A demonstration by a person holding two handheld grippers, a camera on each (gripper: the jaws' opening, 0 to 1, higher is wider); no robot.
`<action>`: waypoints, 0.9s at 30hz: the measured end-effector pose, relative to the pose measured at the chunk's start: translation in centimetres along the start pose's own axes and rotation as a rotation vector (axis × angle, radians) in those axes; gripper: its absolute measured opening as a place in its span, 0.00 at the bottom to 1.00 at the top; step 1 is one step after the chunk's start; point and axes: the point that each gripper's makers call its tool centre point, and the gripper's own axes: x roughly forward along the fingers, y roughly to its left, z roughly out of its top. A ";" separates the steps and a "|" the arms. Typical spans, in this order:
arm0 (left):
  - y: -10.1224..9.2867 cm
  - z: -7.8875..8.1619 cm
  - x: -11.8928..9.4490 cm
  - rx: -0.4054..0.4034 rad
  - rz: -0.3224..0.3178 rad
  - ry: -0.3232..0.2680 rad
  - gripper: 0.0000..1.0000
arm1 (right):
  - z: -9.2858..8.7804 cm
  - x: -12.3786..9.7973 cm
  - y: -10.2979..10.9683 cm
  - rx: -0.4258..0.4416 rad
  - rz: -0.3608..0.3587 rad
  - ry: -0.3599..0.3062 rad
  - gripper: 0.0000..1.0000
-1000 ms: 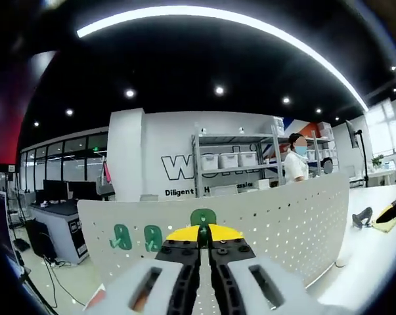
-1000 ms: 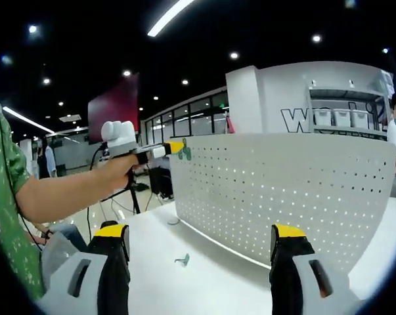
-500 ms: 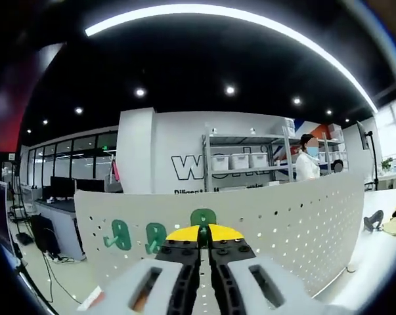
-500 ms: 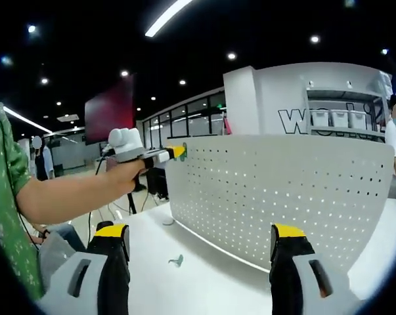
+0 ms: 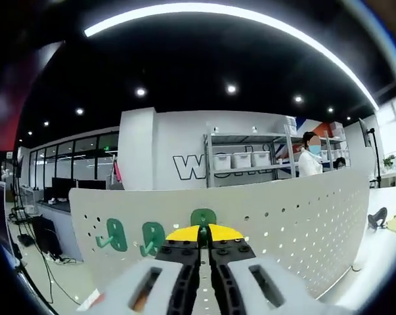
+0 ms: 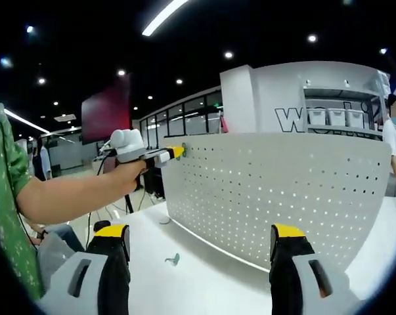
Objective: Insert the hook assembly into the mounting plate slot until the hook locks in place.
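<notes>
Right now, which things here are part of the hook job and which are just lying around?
Job:
- green hook in the shut left gripper
- white perforated mounting plate
- two green hooks already on it
- open right gripper

Lying about:
- loose green hook on the table
- storage shelf with bins

green hook (image 5: 203, 217) at plate (image 5: 296, 216) top edge | spare hook (image 6: 172, 259) on table

The yellow jaw tips hide the green hook's (image 5: 203, 216) lower part.

Left gripper view: close, facing pegboard (image 5: 283, 223). Right gripper view: farther back, oblique. Shared: pegboard.
</notes>
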 end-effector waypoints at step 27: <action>0.2 -0.2 0.3 0.028 0.007 -0.031 0.03 | -0.3 0.6 0.0 0.004 -0.001 0.015 0.89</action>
